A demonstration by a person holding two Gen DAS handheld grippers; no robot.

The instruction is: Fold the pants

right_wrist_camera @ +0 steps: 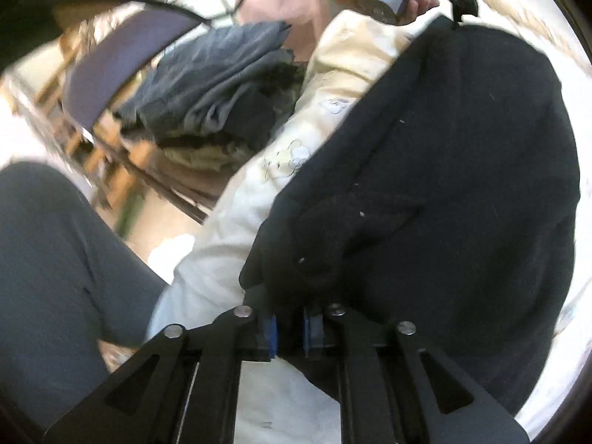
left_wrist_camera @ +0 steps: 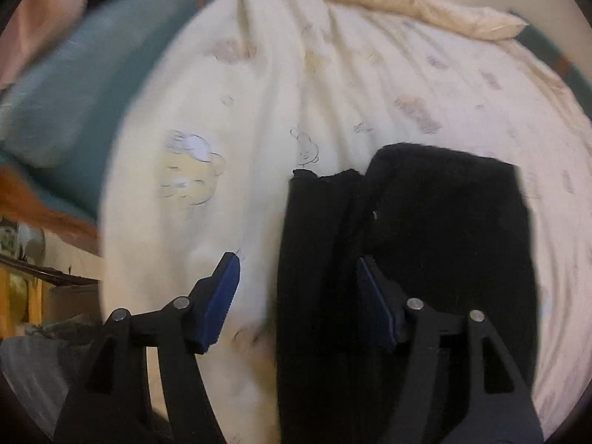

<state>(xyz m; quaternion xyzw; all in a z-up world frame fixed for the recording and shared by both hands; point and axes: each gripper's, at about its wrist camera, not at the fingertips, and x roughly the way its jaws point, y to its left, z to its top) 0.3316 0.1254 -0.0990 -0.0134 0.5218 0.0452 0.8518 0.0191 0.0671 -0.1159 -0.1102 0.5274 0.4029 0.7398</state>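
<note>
Black pants (left_wrist_camera: pixel 425 244) lie folded on a cream bed sheet (left_wrist_camera: pixel 207 118) printed with bears. My left gripper (left_wrist_camera: pixel 296 281) stands open above their left edge, one blue pad over the bare sheet and the other over the black cloth, with nothing pinched. In the right wrist view the pants (right_wrist_camera: pixel 462 170) fill the right half. My right gripper (right_wrist_camera: pixel 290 333) is at their near corner; its pads are a narrow gap apart, and a bunched fold of black cloth reaches down between them without being squeezed. The left gripper (right_wrist_camera: pixel 458 7) and the hand holding it show at the pants' far end.
A blue pillow (left_wrist_camera: pixel 85 85) lies at the bed's left and a rolled cream blanket (left_wrist_camera: pixel 407 3) along its far side. Beside the bed a chair carries a pile of grey clothes (right_wrist_camera: pixel 222 85). A person's leg in dark trousers (right_wrist_camera: pixel 48 277) is close at the left.
</note>
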